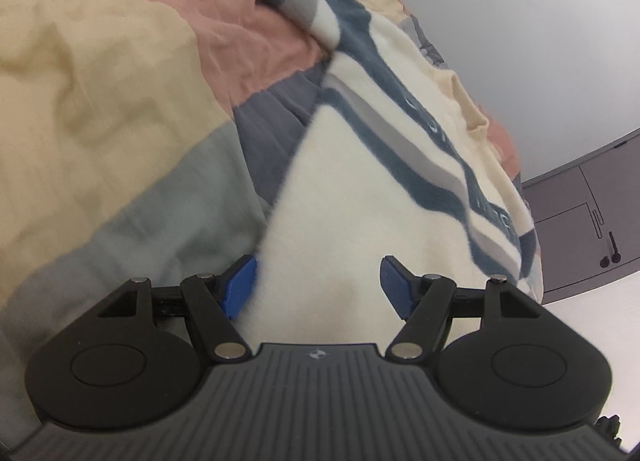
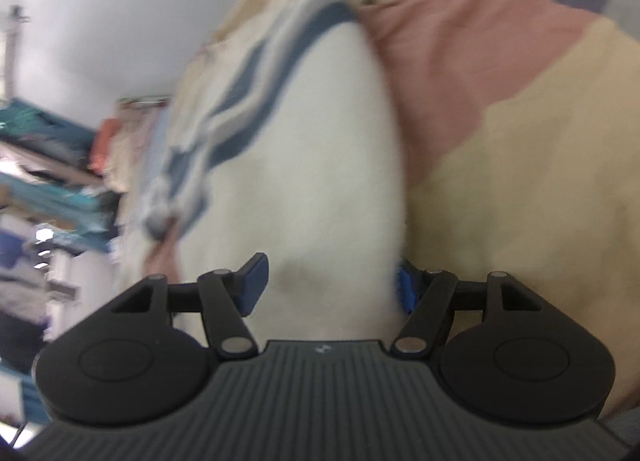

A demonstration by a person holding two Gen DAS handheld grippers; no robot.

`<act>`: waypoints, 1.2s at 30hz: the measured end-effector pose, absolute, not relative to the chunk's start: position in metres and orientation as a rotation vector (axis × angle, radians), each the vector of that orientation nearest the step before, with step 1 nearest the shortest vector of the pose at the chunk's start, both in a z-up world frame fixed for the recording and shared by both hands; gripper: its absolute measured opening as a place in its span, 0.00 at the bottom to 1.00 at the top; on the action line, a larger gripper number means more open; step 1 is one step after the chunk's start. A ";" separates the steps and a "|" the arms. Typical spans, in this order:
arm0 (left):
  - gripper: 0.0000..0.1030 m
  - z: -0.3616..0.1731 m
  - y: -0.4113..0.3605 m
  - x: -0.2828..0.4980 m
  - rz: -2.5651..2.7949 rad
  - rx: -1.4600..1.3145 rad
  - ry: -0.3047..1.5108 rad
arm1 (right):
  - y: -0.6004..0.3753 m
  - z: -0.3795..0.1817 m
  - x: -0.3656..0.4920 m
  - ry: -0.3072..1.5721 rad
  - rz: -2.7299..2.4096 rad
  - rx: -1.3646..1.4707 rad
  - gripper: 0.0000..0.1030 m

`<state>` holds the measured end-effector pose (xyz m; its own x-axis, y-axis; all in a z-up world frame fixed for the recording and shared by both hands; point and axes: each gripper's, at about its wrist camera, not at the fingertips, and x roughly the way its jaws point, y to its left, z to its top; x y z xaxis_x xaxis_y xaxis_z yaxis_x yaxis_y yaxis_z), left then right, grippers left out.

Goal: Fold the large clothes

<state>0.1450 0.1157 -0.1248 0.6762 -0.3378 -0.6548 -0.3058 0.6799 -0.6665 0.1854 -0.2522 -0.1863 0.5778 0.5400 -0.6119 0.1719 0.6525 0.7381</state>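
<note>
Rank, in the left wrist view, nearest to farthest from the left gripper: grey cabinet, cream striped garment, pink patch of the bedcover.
1. Cream striped garment, between the left gripper fingers.
2. Pink patch, upper middle, beyond the garment's edge.
3. Grey cabinet, far right, off the bed.

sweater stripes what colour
Dark blue and grey stripes on a cream sweater; clearest in the left wrist view.

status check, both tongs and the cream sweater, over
Left tongs open, straddling cream sweater. Right tongs open over same sweater, view blurred. Sweater lies on patchwork bedspread. Nothing in the way.

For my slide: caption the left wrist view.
Left gripper open over cream fleece garment on patchwork bedspread.
</note>
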 end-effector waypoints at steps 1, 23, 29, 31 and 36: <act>0.71 -0.125 0.114 0.144 -0.022 -0.849 0.858 | -0.252 -0.184 0.184 0.934 0.290 0.884 0.65; 0.71 -0.129 0.117 0.147 -0.040 -0.898 0.863 | -0.223 -0.199 0.188 1.029 0.479 1.033 0.60; 0.71 -0.125 0.118 0.144 -0.065 -0.916 0.853 | -0.239 -0.167 0.189 0.962 0.494 0.989 0.28; 0.71 -0.126 0.118 0.146 -0.066 -0.922 0.858 | -0.245 -0.151 0.188 0.943 0.474 0.936 0.25; 0.71 -0.127 0.116 0.147 -0.079 -0.924 0.862 | -0.262 -0.128 0.189 0.952 0.366 0.786 0.24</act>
<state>0.1470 0.1165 -0.1265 0.6729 -0.4072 -0.6176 -0.2886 0.6242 -0.7260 0.1895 -0.2619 -0.1283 0.5478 0.5979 -0.5851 0.0522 0.6736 0.7373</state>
